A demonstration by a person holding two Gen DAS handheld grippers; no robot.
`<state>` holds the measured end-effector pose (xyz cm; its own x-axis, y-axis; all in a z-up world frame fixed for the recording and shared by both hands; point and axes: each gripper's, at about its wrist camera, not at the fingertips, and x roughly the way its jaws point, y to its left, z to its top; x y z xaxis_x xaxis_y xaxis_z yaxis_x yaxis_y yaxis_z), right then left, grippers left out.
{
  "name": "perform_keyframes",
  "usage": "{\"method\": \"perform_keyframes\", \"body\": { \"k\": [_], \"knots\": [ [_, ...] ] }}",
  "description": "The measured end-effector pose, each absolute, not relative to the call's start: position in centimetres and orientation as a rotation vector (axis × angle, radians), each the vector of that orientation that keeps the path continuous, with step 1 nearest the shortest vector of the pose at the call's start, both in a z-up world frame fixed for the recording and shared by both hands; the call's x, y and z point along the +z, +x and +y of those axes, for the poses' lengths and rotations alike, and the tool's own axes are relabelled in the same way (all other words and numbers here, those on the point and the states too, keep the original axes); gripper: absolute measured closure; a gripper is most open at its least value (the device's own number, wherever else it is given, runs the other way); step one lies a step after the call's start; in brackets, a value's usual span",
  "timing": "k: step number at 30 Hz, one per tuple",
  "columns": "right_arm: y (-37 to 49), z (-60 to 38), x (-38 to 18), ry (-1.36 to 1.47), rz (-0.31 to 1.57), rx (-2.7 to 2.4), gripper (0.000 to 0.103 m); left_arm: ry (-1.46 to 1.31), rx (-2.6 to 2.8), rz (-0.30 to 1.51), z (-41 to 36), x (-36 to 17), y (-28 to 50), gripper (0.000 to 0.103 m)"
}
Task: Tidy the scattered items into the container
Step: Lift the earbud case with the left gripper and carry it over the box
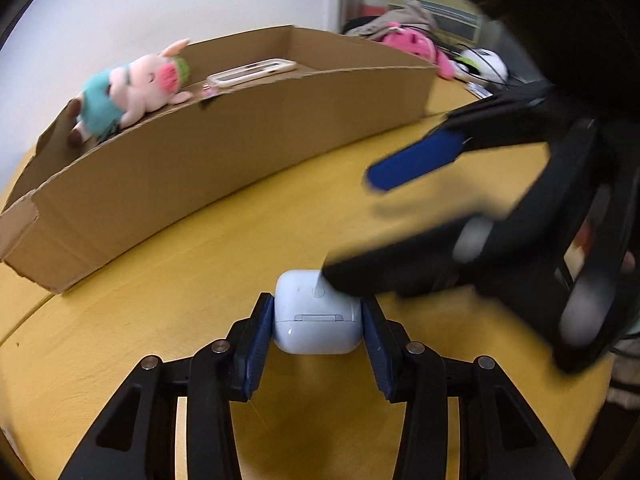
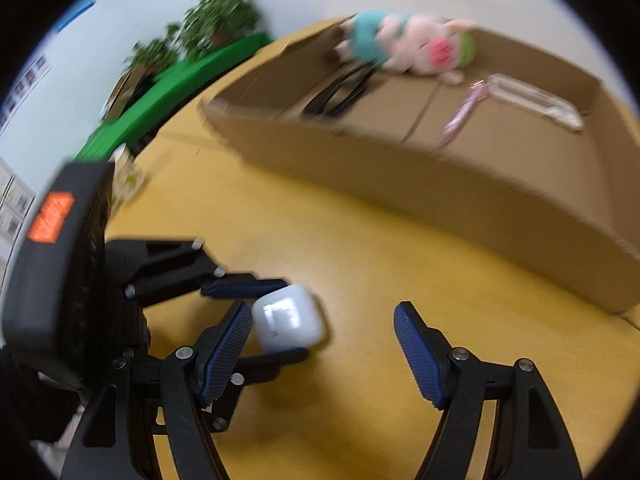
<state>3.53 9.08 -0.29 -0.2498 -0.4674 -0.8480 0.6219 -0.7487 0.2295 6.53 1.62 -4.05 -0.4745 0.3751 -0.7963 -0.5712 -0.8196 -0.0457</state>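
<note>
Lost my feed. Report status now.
Left gripper clamped on white earbud case, on table. Right gripper open, empty, crowding the case. Cardboard box path clear.

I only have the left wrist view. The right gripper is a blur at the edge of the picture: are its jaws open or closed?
Observer: Open. In the right wrist view the right gripper has its blue pads wide apart, and neither clamps the white earbud case.
Operator: Does the near wall of the brown cardboard box hide anything from me?
Observer: Yes. A coiled black cable lies on the box floor, next to the pink plush pig in a teal shirt.
</note>
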Motion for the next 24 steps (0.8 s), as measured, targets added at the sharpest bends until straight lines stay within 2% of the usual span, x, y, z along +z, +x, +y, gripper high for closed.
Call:
{"method": "perform_keyframes", "body": {
  "k": [4,9,17,24],
  "knots": [
    [4.5,7.7,-1.8,1.341,0.248,-1.967,0.030,-1.120,2.265,0.347,1.8,-4.1,7.2,0.056],
    [5.1,7.0,-2.4,1.351,0.283,-1.939,0.058,-1.103,2.246,0.360,1.9,-4.1,7.4,0.056],
    [5.7,6.8,-2.1,1.352,0.315,-1.923,0.060,-1.108,2.259,0.350,2.0,-3.8,7.7,0.056],
    [5.3,7.6,2.0,1.270,0.297,-1.979,0.060,-1.028,2.332,0.361,2.0,0.8,8.1,0.056]
  ]
}}
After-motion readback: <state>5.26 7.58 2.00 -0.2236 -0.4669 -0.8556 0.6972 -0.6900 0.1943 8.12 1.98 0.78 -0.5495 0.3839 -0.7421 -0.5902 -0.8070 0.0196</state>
